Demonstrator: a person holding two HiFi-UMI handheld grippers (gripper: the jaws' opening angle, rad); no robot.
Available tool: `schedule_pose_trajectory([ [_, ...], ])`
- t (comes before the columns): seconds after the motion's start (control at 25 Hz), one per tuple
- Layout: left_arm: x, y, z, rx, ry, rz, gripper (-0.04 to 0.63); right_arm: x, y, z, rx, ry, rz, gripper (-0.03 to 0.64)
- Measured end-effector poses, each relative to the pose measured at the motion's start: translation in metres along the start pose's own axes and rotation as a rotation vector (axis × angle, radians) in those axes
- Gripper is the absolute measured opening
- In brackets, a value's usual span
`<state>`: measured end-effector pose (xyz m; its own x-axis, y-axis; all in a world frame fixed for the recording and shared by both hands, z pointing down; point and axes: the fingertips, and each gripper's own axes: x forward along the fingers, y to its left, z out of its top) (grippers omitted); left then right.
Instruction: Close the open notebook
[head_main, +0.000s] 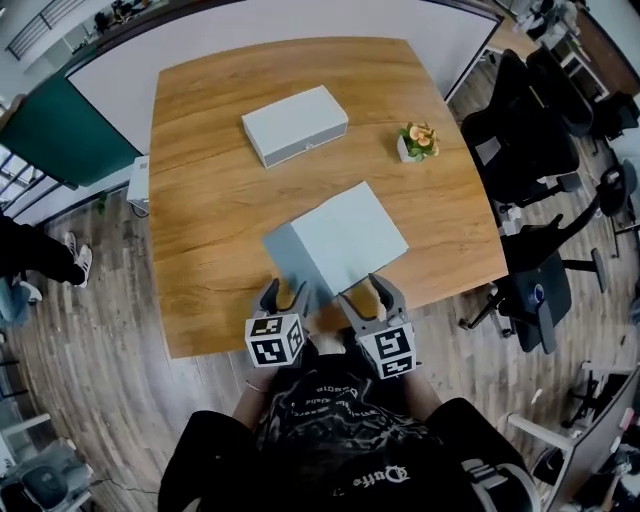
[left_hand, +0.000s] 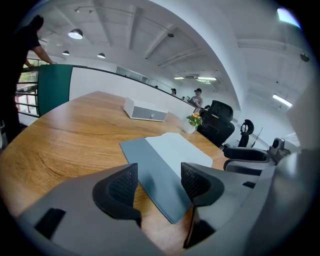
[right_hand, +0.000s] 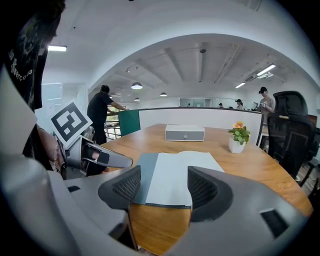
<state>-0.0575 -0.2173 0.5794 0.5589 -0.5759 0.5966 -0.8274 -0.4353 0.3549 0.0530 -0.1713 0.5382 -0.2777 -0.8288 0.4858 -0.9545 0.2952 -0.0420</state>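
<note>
Notebook open flat at the near edge of the desk; left gripper and right gripper, both empty with jaws apart, hover just before it, seemingly placed to fold one side over.

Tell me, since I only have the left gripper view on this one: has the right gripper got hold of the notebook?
Observer: No. The right gripper is open, its fingers apart with nothing clamped; the notebook lies flat beyond them.
Operator: Where is it relative to the left one?
Observer: In the head view they hang side by side at the table's near edge, the left gripper and the right flanking the notebook's near corner.
Operator: Is the notebook square to the table?
Observer: No. From above it lies turned, one corner pointing at the person.
</note>
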Motion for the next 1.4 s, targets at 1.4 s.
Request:
schedule_pose_trajectory([
  [1.4,0.029,-0.029,-0.073,-0.203,0.282,0.532,0.198,0.021,-0.074,0.005,-0.116,0.011,0.388,0.23],
])
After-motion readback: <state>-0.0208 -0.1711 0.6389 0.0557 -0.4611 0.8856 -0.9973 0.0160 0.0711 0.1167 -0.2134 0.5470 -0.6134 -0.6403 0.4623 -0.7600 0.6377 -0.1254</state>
